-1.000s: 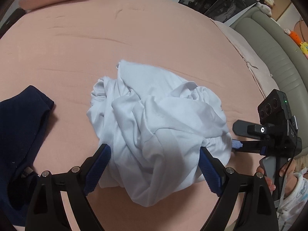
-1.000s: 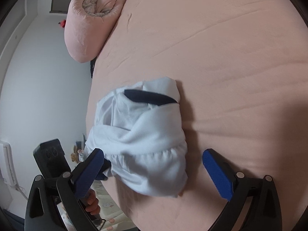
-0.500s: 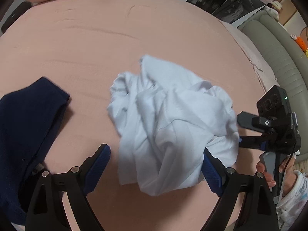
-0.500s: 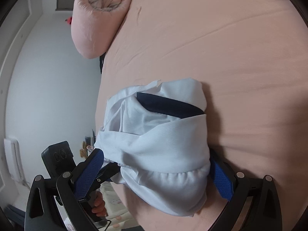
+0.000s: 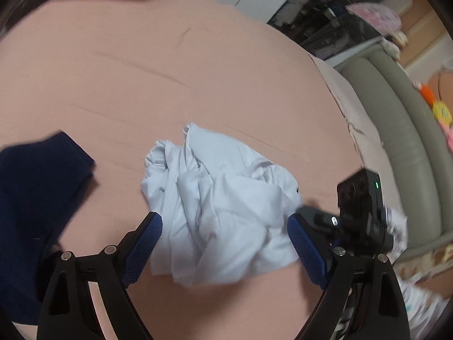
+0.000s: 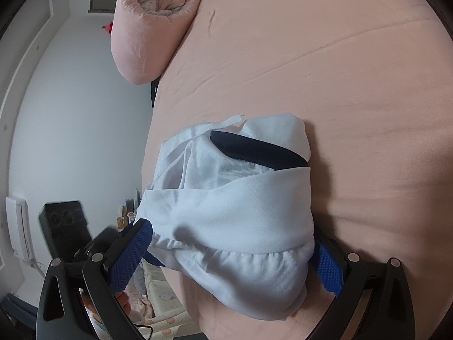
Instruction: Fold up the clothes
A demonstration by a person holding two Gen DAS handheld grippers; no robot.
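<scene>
Nearest the left wrist camera, the left gripper (image 5: 225, 240) is hovering with its jaws spread wide, the crumpled pale blue garment (image 5: 220, 212) bunching between the blue pads (image 5: 143, 245) but not pinched by them, so that tool is released. Just left of it a dark navy garment (image 5: 36, 206) is lying on the pink bedsheet (image 5: 170, 70), crowding that side. To the right, the right gripper (image 5: 322, 218) is showing as a black body tucked against the cloth's edge, blurred, with a patterned sleeve (image 5: 396, 226) behind it. Switching to the right wrist view, the right gripper (image 6: 232, 250) is straddling the gathered hem of the pale blue garment (image 6: 232, 212); its far pad is half buried under the fabric, so whether it is clamping or only surrounding the cloth I cannot tell. This view is also revealing a navy collar band (image 6: 260, 150) across the garment's top, which the left camera is missing. The garment is sitting close to the bed's near edge, with floor clutter and a white wall unit (image 6: 19, 226) off that side. Beyond the cloth, the sheet is running broad and lightly creased, plenty of open surface. Farthest off, a rolled pink blanket (image 6: 147, 25) is resting at the bed's head, and a grey-green padded bumper (image 5: 402, 130) is curving along the right side.
</scene>
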